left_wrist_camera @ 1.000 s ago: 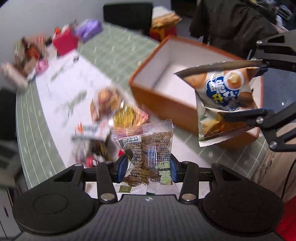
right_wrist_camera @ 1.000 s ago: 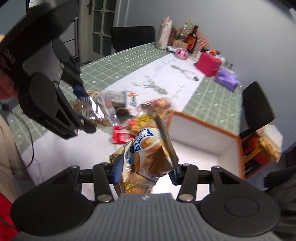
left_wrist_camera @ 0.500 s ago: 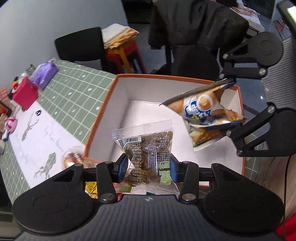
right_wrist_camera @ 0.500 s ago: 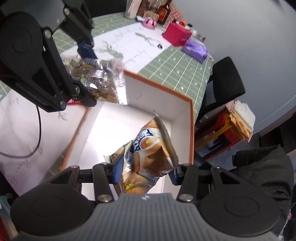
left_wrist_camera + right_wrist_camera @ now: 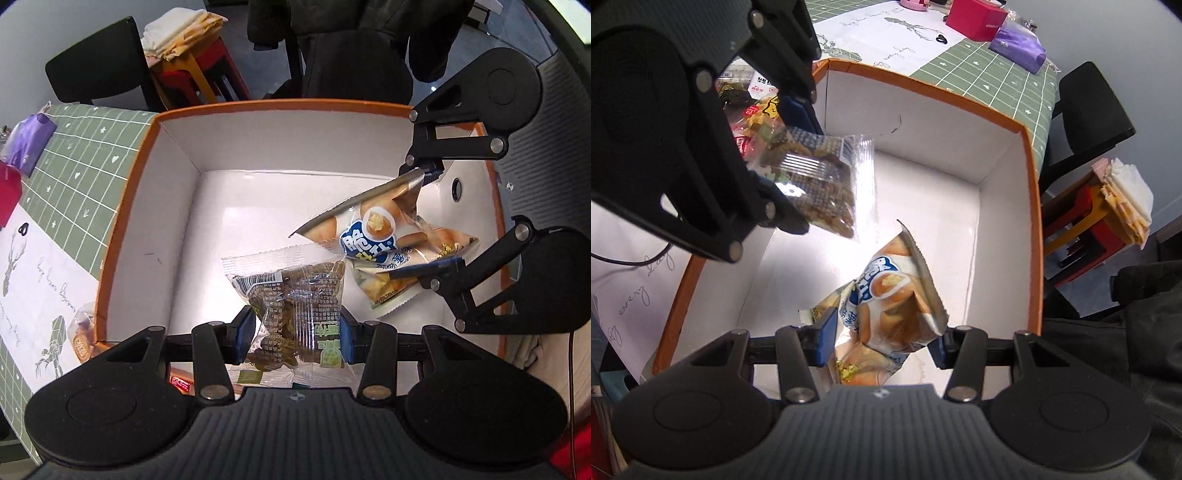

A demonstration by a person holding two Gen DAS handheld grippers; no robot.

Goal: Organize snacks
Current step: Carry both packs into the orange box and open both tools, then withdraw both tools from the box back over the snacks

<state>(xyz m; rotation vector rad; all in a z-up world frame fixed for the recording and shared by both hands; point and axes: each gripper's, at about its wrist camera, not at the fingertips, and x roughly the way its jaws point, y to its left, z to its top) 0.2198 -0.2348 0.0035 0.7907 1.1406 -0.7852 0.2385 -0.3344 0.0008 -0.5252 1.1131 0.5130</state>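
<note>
The white paper sheet (image 5: 624, 291) beside the box bears looping handwriting of which only the word "every" can be read, while the blue logo on the tan snack bag (image 5: 373, 240) and the green label and barcode on the clear snack packet (image 5: 295, 299) carry print too small to make out.

Both wrist fisheyes look steeply down from close above into the orange-rimmed box (image 5: 122, 206) (image 5: 1030, 221), sharing its white floor

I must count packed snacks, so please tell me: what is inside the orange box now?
The orange box shows only its bare white floor. Both packets, the clear one and the cream one, hang in grippers above it. They hide part of the floor.
</note>
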